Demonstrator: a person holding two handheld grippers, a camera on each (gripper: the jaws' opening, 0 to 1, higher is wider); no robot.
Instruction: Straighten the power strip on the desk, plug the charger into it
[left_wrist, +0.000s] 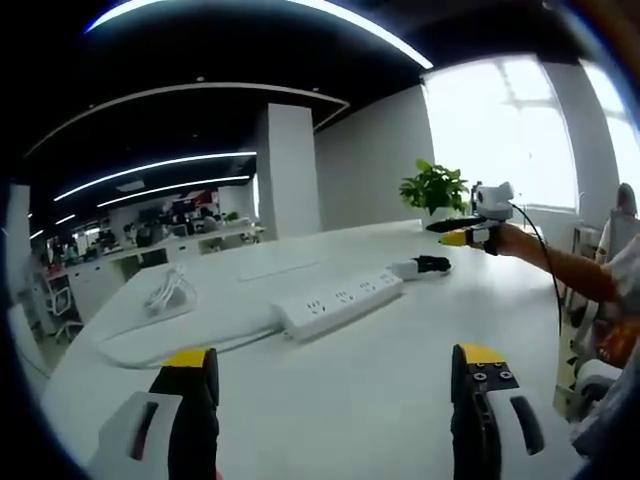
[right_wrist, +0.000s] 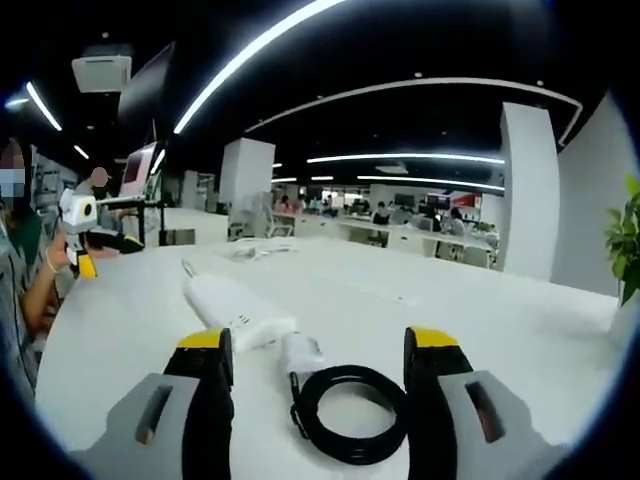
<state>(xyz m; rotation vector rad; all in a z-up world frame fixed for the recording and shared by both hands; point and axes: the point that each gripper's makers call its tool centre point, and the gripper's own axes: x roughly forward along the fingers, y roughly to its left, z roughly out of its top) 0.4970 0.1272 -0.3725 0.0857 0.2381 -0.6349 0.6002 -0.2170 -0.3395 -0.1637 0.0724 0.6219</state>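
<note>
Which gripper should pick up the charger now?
Right, probably. The right gripper is open with the charger and its coiled black cable between its jaws; the left gripper sits farther back, facing the power strip.

The tabletop (left_wrist: 380, 380) is plain white, and the power strip (left_wrist: 338, 303) on it is white too, with small dark socket holes. The charger (right_wrist: 300, 352) has a white body and a black coiled cable (right_wrist: 350, 412). Each claw, the left claw (left_wrist: 335, 385) and the right claw (right_wrist: 318, 370), has black jaws capped with yellow tips over pale grey housings. A plant (left_wrist: 434, 187) shows green leaves. A bundled cord (left_wrist: 166, 292) is white.
</note>
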